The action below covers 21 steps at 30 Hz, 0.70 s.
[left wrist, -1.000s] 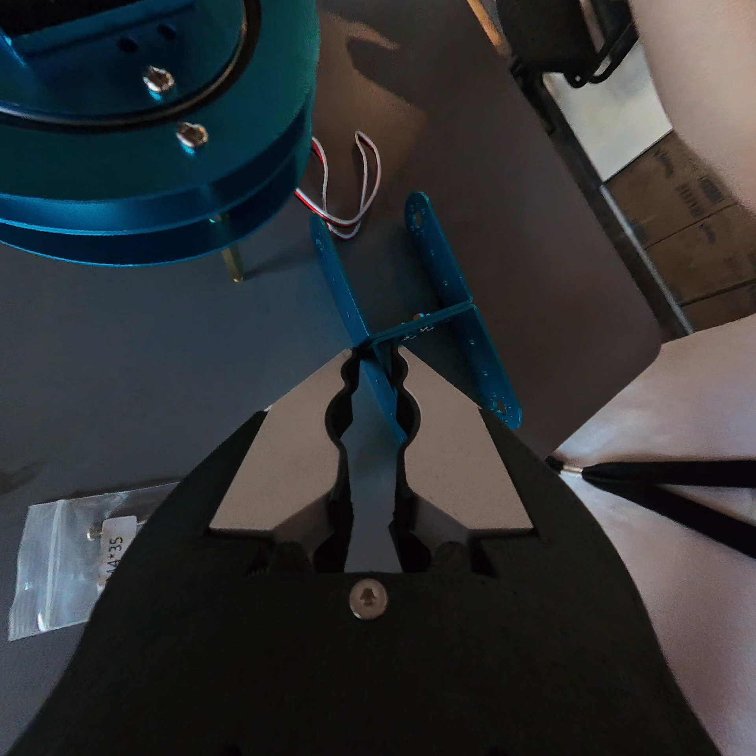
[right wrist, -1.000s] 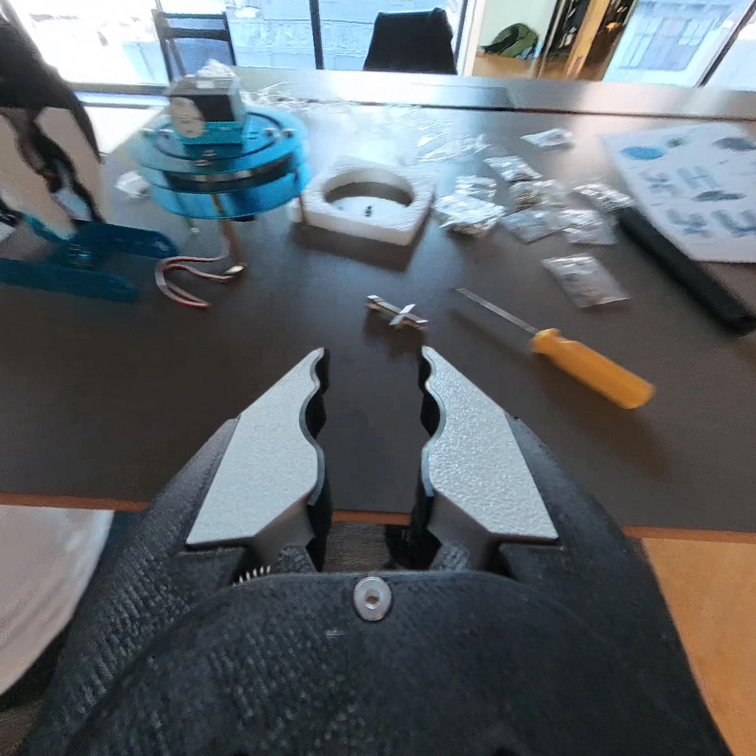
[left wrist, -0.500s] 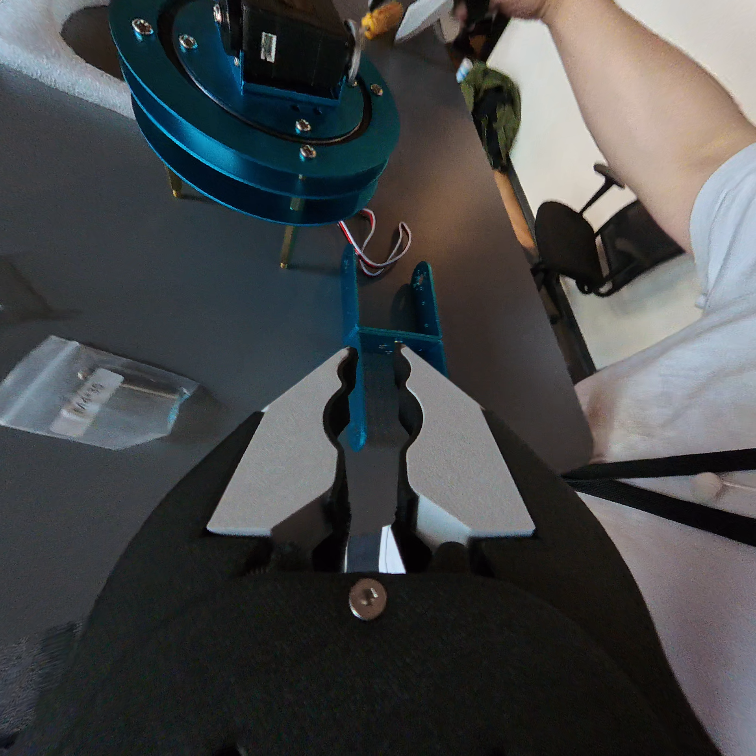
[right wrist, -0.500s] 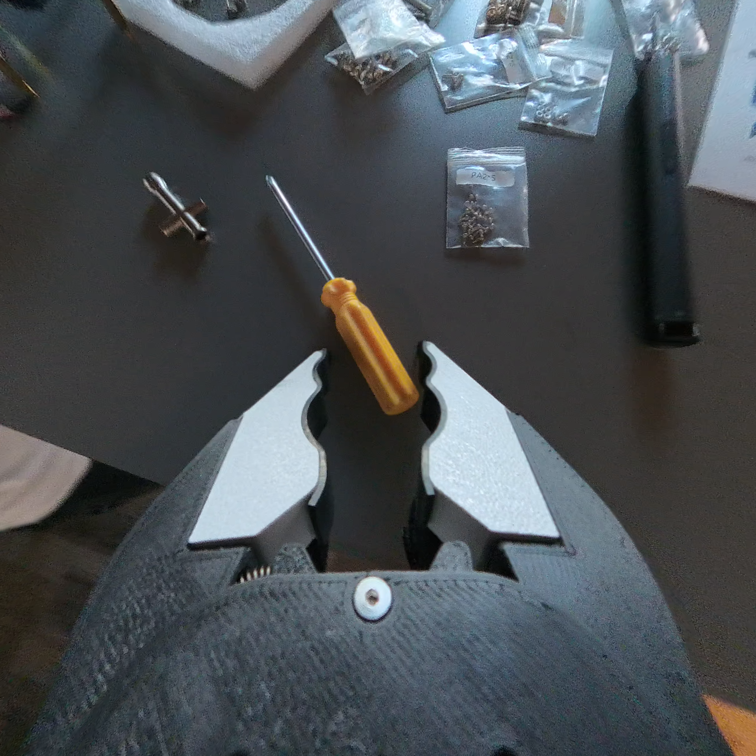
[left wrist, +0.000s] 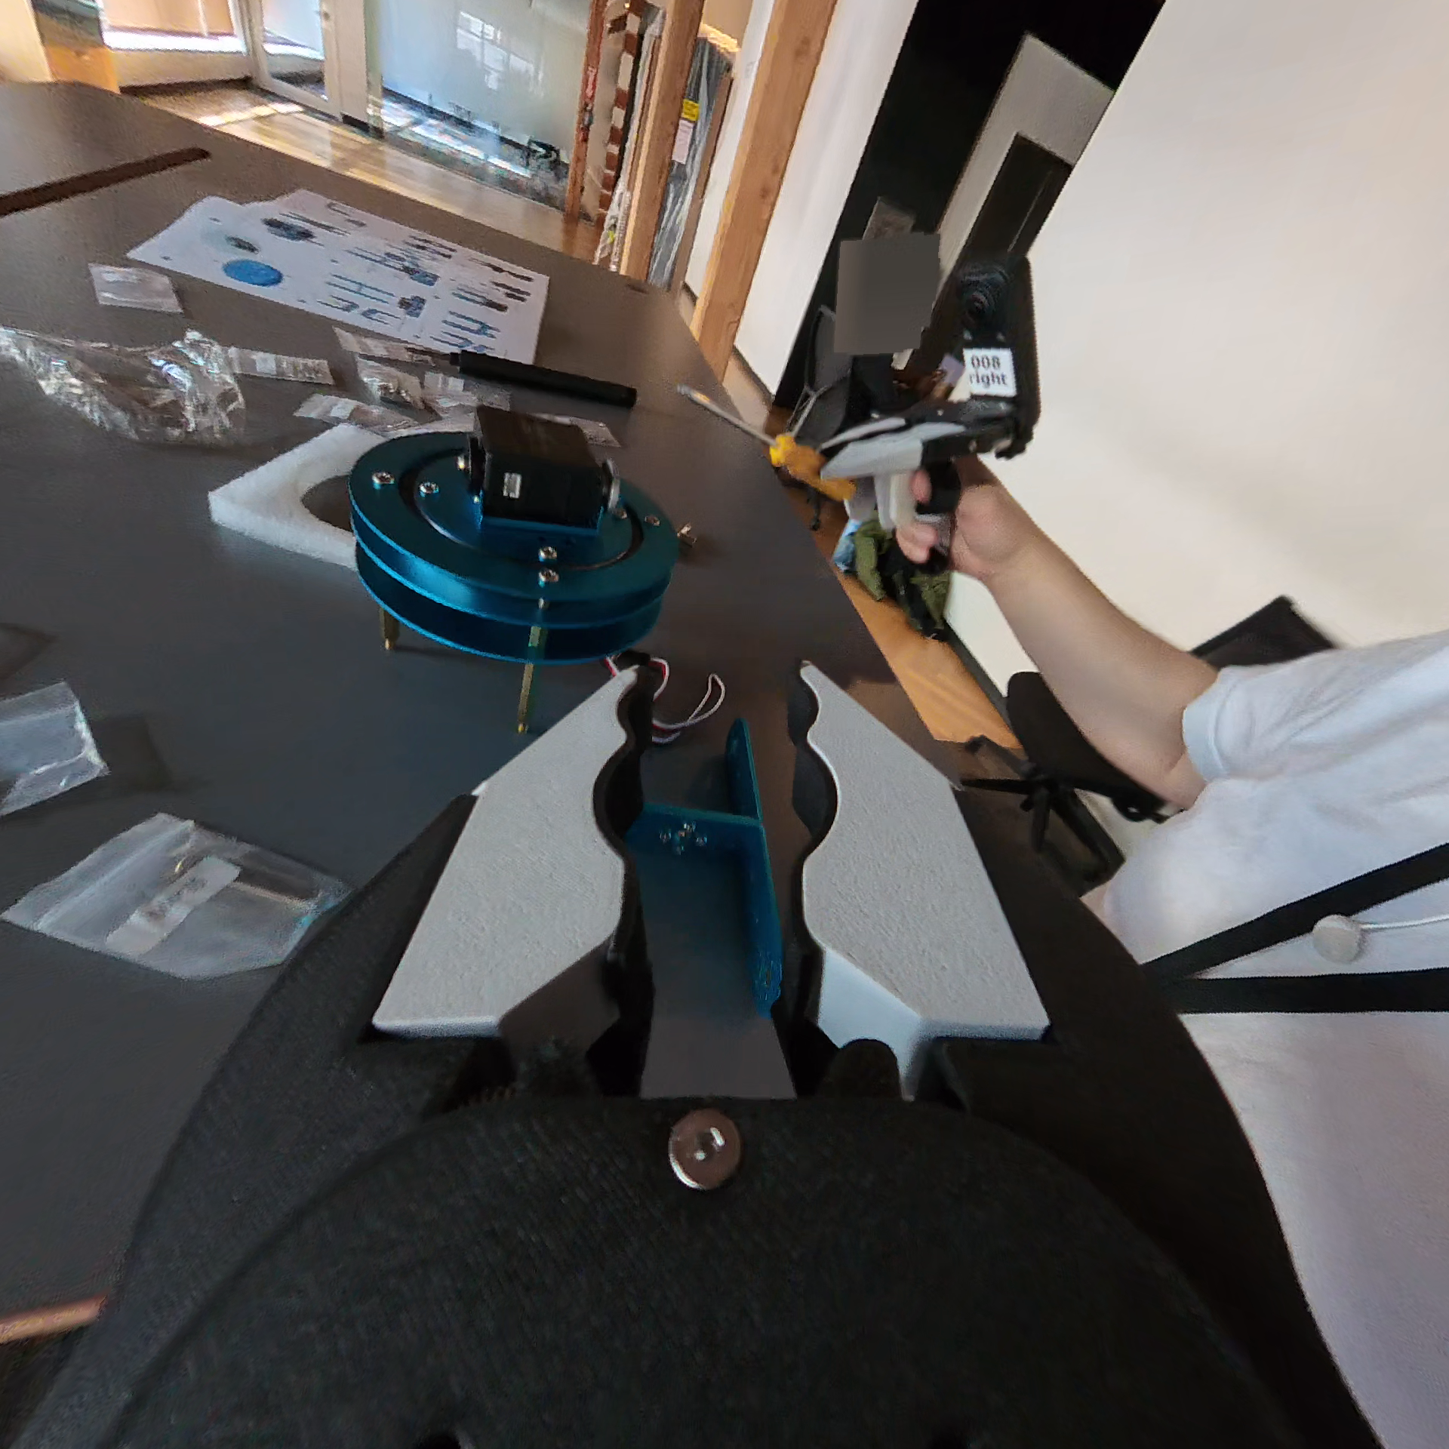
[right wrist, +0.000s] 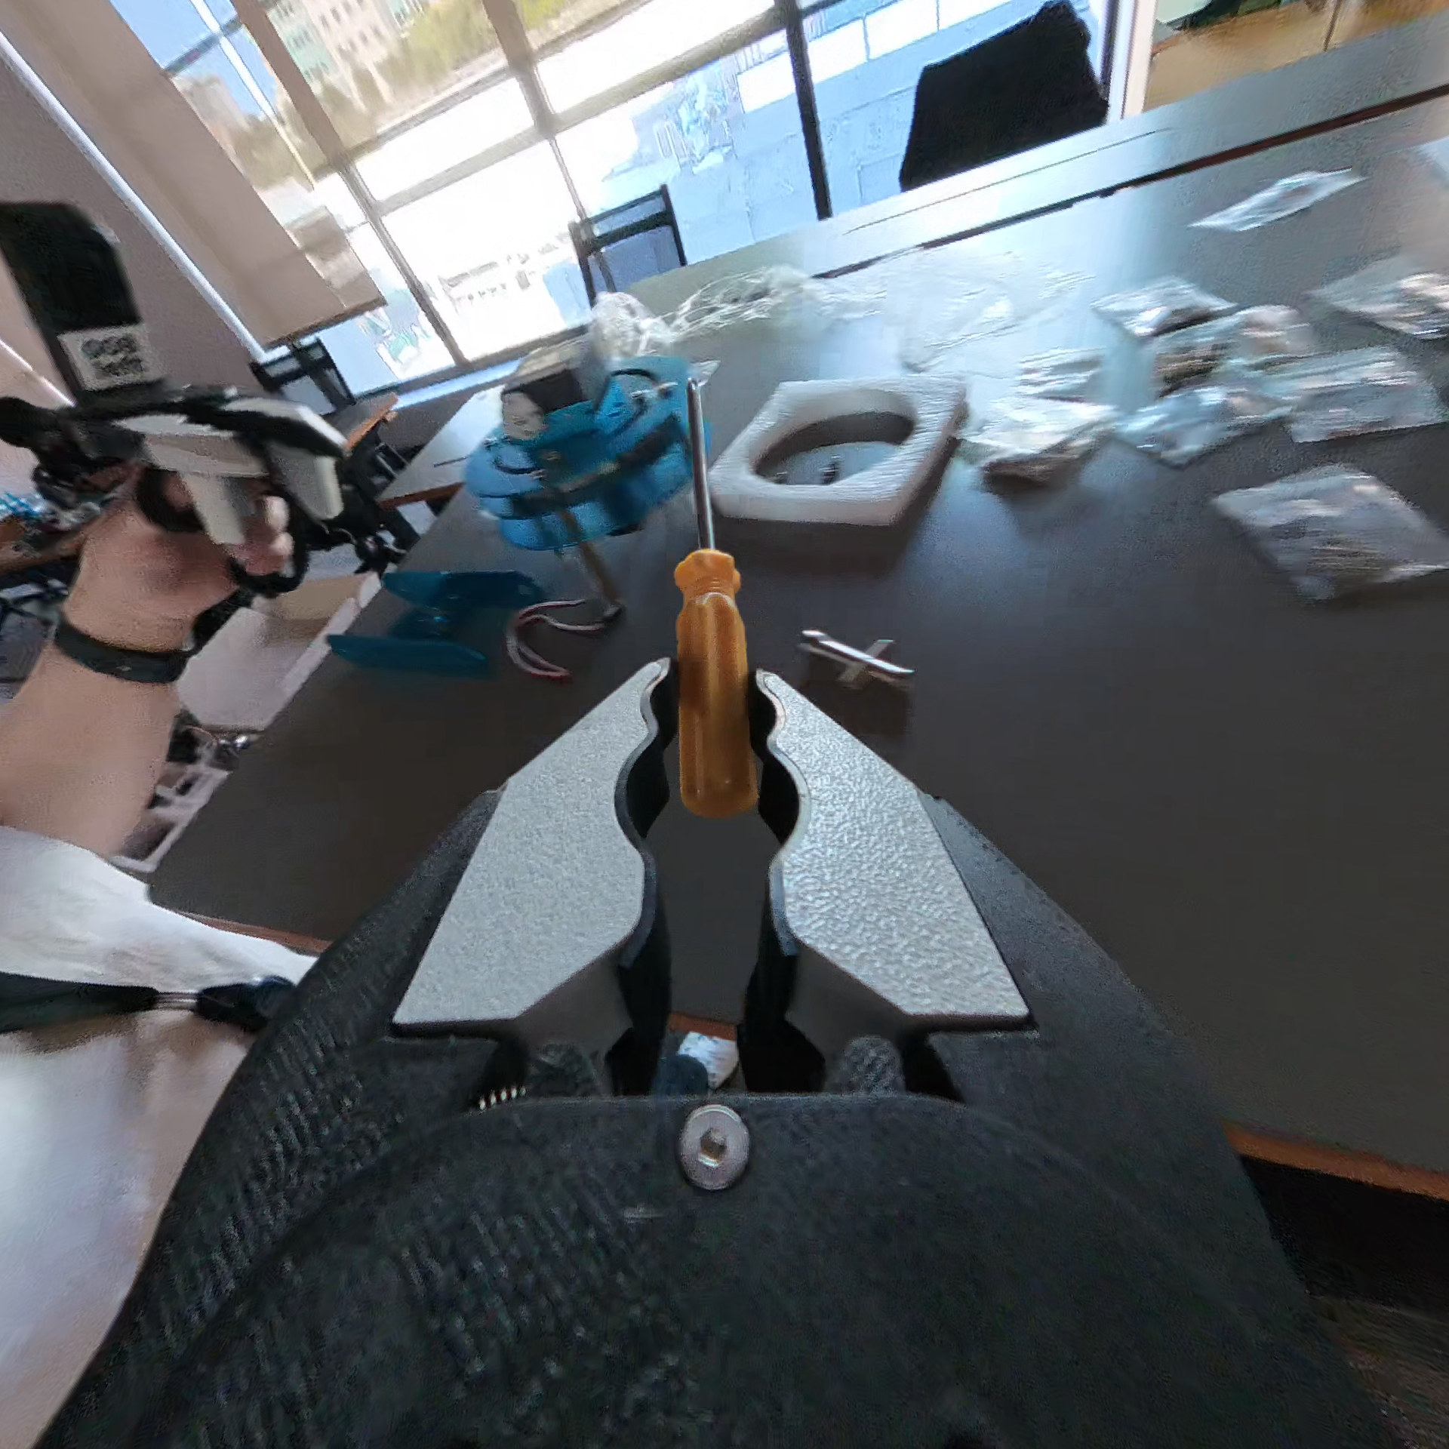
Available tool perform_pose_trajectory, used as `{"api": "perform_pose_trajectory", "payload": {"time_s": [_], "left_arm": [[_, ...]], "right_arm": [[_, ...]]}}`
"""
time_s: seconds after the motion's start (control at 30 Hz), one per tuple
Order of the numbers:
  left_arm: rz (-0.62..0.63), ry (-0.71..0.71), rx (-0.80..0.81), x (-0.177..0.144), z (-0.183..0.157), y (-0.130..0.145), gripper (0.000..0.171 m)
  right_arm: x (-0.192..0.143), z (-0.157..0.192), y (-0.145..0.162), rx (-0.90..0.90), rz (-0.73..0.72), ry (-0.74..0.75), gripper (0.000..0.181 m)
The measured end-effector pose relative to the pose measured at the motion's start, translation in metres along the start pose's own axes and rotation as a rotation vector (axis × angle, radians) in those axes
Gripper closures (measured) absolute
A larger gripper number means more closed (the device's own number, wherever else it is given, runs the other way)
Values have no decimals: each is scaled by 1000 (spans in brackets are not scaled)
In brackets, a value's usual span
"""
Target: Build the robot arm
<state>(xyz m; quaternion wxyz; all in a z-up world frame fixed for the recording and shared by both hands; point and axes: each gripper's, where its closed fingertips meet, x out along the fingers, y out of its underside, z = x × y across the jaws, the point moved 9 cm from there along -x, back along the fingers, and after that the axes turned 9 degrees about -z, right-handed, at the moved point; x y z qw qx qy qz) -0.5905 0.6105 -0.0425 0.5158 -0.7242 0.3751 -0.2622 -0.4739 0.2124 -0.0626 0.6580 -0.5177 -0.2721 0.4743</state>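
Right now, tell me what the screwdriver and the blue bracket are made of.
Screwdriver: translucent amber handle, likely plastic; thin bright shaft, apparently steel. Blue bracket: thin folded sheet with drilled holes and a satin blue sheen, probably anodized aluminium.

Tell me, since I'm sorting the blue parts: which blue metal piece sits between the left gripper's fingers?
The blue U-shaped bracket, between the left gripper fingers. The other blue piece, the round double-disc base on brass legs, stands apart farther back on the table.

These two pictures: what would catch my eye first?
Probably the orange-handled screwdriver, clamped in the right gripper, shaft pointing up. Next, the blue metal bracket between the left gripper's fingers, and the round blue base on brass legs on the dark table beyond.
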Motion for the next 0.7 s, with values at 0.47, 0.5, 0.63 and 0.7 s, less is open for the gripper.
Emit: {"api": "perform_pose_trajectory", "payload": {"time_s": [0.47,0.5,0.63,0.7], "left_arm": [[237,299,243,93,69,-50,129],[253,331,244,98,72,-51,128],[297,421,236,112,80,-52,128],[303,443,242,115,85,-53,129]], "right_arm": [[64,84,17,139,88,55,165],[65,86,18,152,73,56,165],[66,92,20,159,46,103,165],[65,96,20,160,23,122,165]]}}
